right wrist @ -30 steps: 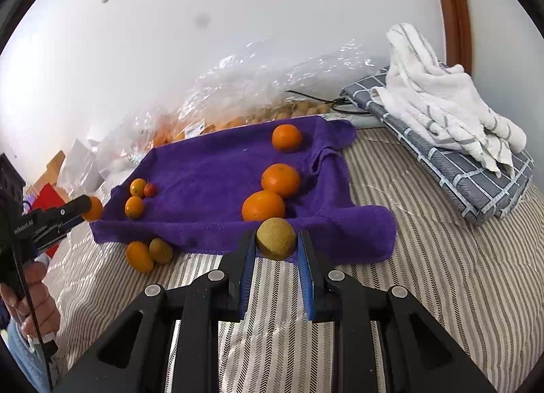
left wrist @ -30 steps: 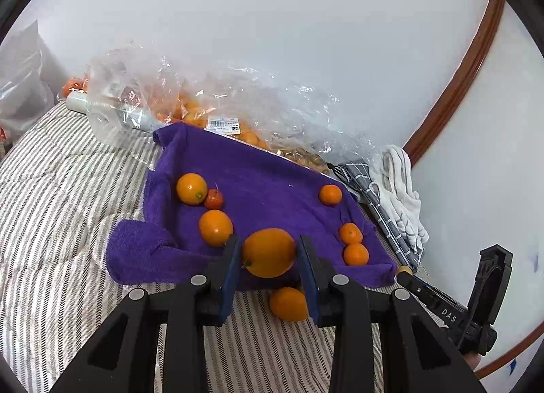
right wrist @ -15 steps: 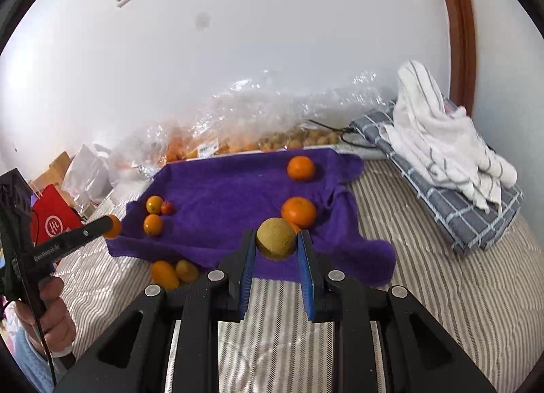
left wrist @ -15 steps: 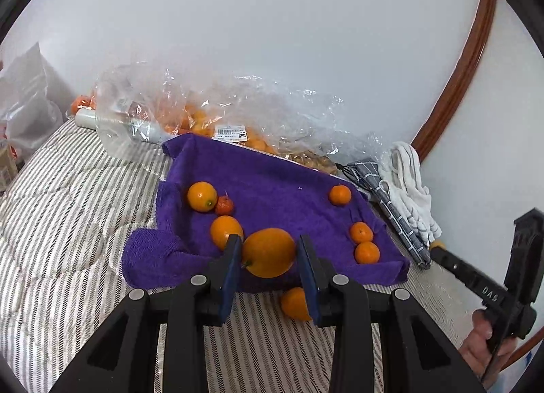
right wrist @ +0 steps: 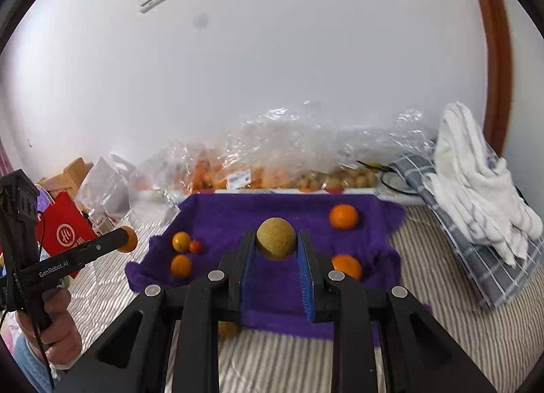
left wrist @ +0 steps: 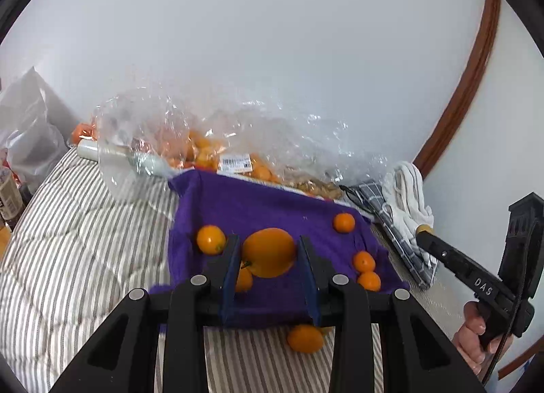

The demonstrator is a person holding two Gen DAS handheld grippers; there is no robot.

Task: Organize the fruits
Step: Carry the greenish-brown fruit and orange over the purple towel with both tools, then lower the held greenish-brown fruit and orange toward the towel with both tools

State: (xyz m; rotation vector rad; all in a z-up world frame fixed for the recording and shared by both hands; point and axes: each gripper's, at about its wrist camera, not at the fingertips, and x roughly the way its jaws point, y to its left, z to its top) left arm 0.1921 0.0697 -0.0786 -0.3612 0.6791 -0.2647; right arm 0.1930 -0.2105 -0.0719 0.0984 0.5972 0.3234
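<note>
My left gripper (left wrist: 268, 253) is shut on a large orange (left wrist: 268, 252) and holds it above the purple towel (left wrist: 258, 202). My right gripper (right wrist: 276, 243) is shut on a brownish-green round fruit (right wrist: 276, 238), also above the towel (right wrist: 272, 209). Several small oranges lie on the towel: one at the left (left wrist: 210, 239), three at the right (left wrist: 344, 222). One orange (left wrist: 305, 338) lies on the striped bedding in front of the towel. A small red fruit (right wrist: 195, 246) sits beside two oranges at the towel's left.
Clear plastic bags of fruit (left wrist: 217, 151) lie along the wall behind the towel. Folded cloths (right wrist: 476, 195) are stacked at the right. A red bag (right wrist: 64, 226) and white bags stand at the left. Striped bedding (left wrist: 78, 240) surrounds the towel.
Both grippers have risen and tilted back with their fruit still held; the towel and fruits appear farther away and lower in both views.
</note>
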